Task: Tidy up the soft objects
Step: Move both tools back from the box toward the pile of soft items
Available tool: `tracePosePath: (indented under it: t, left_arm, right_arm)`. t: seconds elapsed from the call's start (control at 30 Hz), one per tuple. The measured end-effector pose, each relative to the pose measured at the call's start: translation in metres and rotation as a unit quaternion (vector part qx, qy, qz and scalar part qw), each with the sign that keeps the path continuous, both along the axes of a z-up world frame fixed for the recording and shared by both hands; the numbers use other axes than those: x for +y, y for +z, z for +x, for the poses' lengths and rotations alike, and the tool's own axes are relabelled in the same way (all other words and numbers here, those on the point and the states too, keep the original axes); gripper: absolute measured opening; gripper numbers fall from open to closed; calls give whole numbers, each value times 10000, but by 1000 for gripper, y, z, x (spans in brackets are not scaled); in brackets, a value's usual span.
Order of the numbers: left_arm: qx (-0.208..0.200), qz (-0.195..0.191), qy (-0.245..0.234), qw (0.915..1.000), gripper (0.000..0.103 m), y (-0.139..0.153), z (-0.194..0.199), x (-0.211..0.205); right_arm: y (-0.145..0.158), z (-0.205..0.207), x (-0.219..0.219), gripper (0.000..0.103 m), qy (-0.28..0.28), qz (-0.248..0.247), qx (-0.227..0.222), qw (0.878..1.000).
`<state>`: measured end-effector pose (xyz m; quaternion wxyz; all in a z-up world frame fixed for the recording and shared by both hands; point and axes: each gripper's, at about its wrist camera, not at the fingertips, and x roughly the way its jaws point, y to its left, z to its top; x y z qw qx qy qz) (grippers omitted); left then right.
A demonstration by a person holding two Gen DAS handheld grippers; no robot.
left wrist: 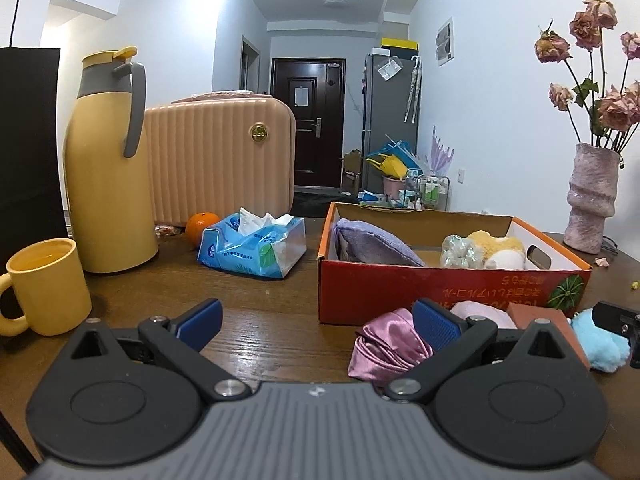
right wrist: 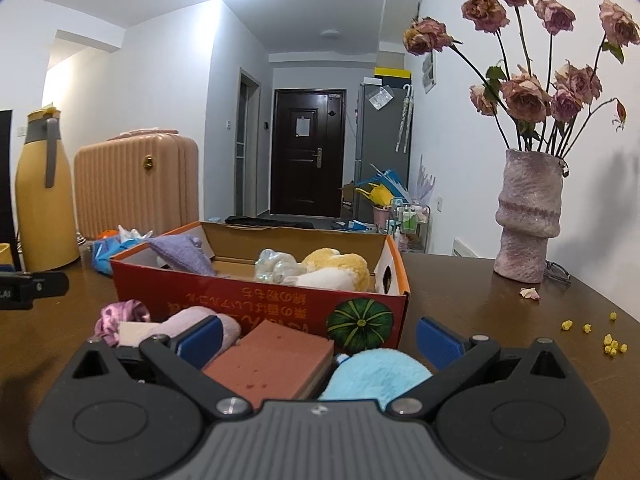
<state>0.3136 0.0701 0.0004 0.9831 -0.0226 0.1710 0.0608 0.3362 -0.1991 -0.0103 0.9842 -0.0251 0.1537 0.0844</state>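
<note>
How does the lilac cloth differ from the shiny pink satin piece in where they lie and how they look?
The lilac terry cloth lies inside the red cardboard box, leaning at its left end; the shiny pink satin piece lies outside on the wooden table, in front of the box. The lilac cloth looks matte and textured; the satin is glossy and crumpled. Both are soft fabric items, and neither is held by a gripper.

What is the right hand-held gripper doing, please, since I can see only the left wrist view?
Observer: The right hand-held gripper is open, with the brick-red block and the blue plush between its fingers.
Operator: Is anything on the table right of the box?
Observer: Yellow crumbs are scattered there.
Operator: Anything else by the vase?
Observer: Eyeglasses lie beside its base.
</note>
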Motion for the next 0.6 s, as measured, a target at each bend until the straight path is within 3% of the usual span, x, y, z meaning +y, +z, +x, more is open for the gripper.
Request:
tracePosePath:
  t: [0.6]
  left_arm:
    - [-9, 23, -58, 10000, 103, 1, -13, -2]
  right_arm:
    - [1, -24, 13, 103, 215, -132, 48, 9997]
